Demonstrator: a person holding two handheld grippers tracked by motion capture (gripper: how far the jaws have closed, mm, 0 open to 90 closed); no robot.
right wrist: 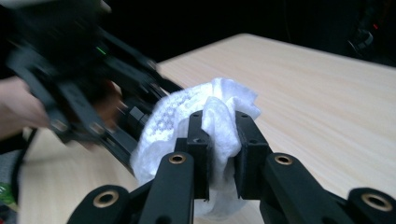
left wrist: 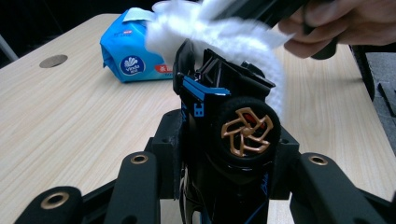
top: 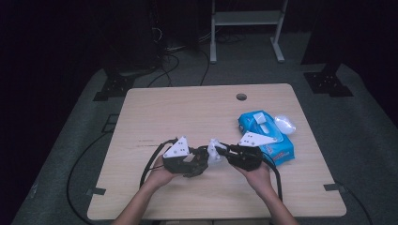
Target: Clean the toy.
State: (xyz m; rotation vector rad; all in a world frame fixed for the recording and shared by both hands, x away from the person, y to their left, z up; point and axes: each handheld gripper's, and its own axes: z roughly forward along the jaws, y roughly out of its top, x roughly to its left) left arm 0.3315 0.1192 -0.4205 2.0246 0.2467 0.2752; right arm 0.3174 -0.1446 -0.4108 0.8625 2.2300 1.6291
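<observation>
My left gripper [left wrist: 224, 154] is shut on a black toy car [left wrist: 233, 121] with blue trim and a bronze-spoked wheel, held nose up. In the high view that left gripper [top: 199, 159] sits at the table's front middle. My right gripper [right wrist: 222, 135] is shut on a crumpled white wet wipe [right wrist: 205, 112], which presses against the toy car. The wet wipe [left wrist: 224, 32] drapes over the car's top in the left gripper view. In the high view the right gripper [top: 225, 152] faces the left one, with the wet wipe [top: 215, 149] between them.
A blue pack of wet wipes [top: 267, 136] lies on the wooden table [top: 187, 112] at the right, with a clear plastic lid [top: 285, 124] beside it. A round cable hole [top: 241, 97] is near the far edge. Cables trail off the front edge.
</observation>
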